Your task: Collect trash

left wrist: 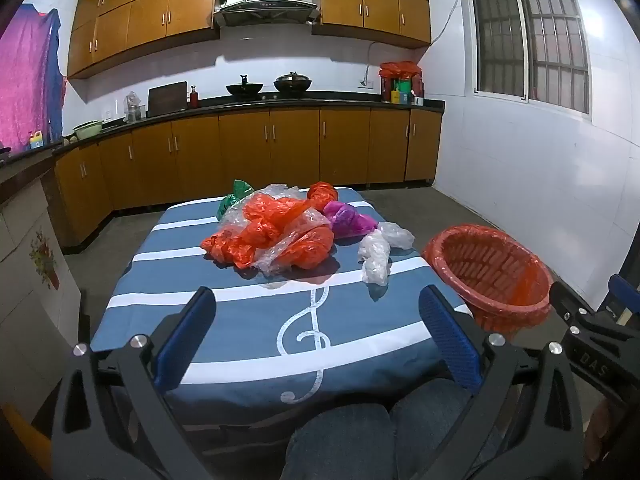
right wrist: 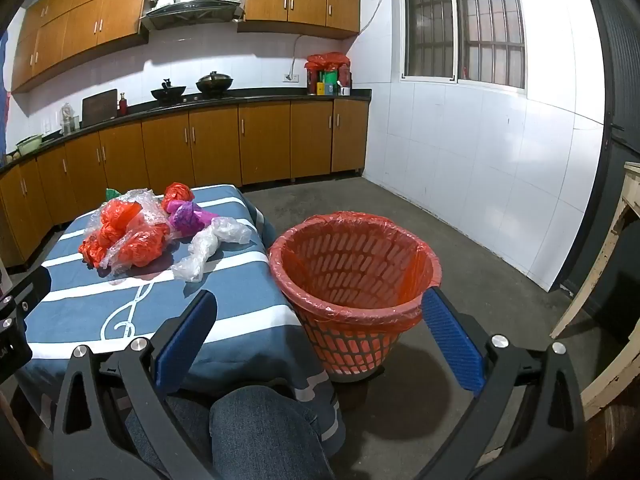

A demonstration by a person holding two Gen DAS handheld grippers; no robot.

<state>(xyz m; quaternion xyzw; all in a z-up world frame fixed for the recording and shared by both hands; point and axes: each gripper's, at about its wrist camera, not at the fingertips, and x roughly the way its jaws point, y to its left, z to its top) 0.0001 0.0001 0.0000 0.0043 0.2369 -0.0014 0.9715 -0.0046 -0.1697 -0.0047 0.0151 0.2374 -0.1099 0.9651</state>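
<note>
A pile of crumpled plastic bags lies on the blue striped table [left wrist: 240, 320]: orange bags [left wrist: 272, 236], a purple bag [left wrist: 350, 218], a green bag [left wrist: 234, 196] and a clear bag [left wrist: 376, 254] nearest the basket. The pile also shows in the right wrist view [right wrist: 132, 236]. An orange basket [right wrist: 352, 276] lined with an orange bag stands on the floor right of the table; it also shows in the left wrist view [left wrist: 492, 272]. My left gripper [left wrist: 318, 300] is open and empty, short of the pile. My right gripper [right wrist: 320, 300] is open and empty, near the basket's rim.
The person's knees in jeans [right wrist: 256, 432] are at the table's near edge. Kitchen cabinets [left wrist: 248, 148] run along the back and left walls. A wooden frame [right wrist: 616, 264] stands at the right. Grey floor [right wrist: 480, 240] lies beyond the basket.
</note>
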